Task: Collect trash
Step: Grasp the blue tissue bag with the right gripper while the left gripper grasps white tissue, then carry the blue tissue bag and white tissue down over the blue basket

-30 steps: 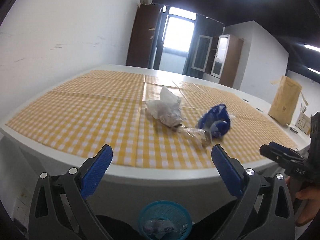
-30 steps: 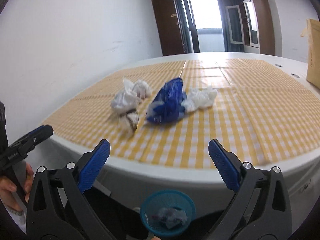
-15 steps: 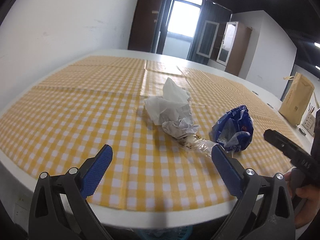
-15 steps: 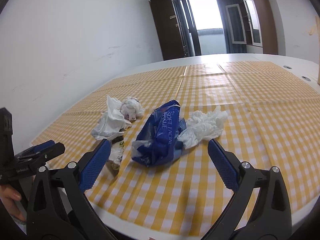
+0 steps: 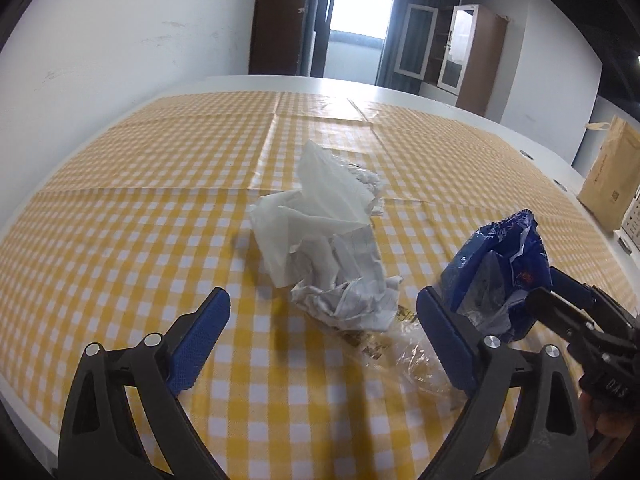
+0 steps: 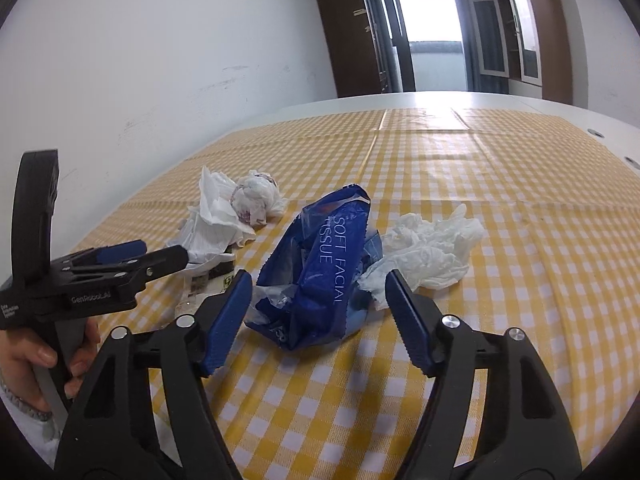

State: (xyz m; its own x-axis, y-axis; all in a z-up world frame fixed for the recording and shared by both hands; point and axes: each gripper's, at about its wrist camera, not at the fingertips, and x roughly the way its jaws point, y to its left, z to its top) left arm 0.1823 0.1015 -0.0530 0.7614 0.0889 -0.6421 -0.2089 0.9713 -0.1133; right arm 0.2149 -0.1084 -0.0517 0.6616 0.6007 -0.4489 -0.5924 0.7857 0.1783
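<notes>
The step in hand is the reach for the trash on the checked tablecloth (image 5: 120, 240). The right gripper (image 6: 318, 304) has the blue tissue wrapper (image 6: 320, 264) between its two pads; its jaws have just been closing, but they do not seem to press the wrapper yet. The left gripper (image 5: 322, 340) is spread wide, its jaws just closed a little, and it points at the crumpled white paper (image 5: 320, 240), which lies near the middle of the cloth.

Next, I judge, each gripper must go a little forward and lower, then squeeze.

A clear plastic wrapper (image 5: 412, 348) lies just beside the white paper, near the left gripper's right finger, and may be caught too. A white tissue (image 6: 428, 252) touches the blue wrapper on its right. A brown paper bag (image 5: 610, 176) stands far right, well apart.
</notes>
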